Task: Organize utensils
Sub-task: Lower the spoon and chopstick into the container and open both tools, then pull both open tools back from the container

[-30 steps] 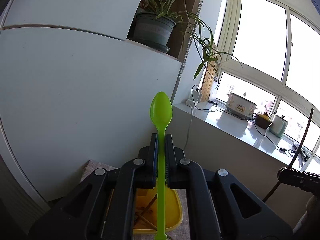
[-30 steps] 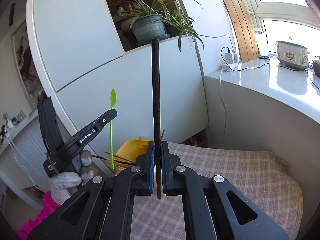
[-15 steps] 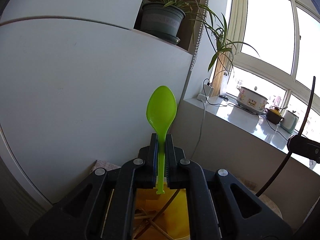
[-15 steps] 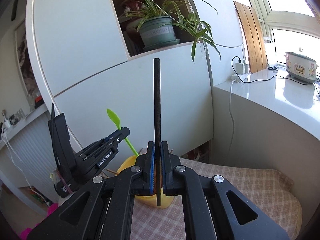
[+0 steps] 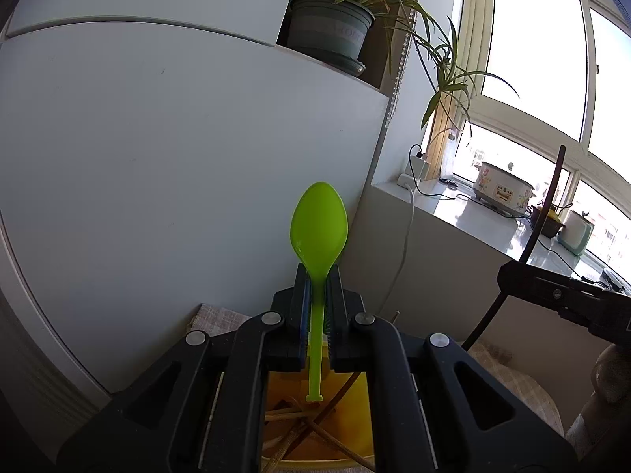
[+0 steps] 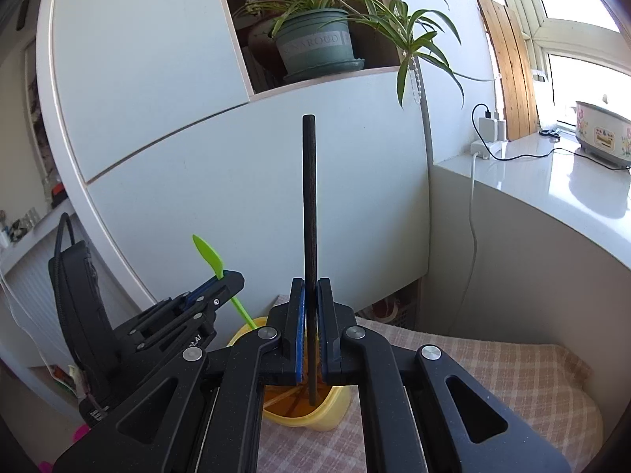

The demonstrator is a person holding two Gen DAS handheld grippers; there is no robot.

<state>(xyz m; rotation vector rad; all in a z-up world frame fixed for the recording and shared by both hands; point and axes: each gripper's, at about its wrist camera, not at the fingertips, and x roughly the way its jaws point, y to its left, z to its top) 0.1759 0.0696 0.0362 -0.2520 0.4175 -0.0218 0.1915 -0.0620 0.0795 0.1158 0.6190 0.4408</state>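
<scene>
glossy green plastic spoon (image 5: pixel 318 232), slim dark chopstick (image 6: pixel 309 213), yellow cup (image 6: pixel 323 414)

Left claw (image 5: pixel 316 299) and right claw (image 6: pixel 309 307) side by side, both clamped (fingers pointing up).

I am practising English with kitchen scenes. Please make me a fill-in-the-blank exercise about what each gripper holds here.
1. The left gripper is shut on a ____ spoon.
2. The right gripper is shut on a dark ____.
3. Below both stands a ____ cup holding wooden chopsticks.

Missing words: green; chopstick; yellow
</scene>
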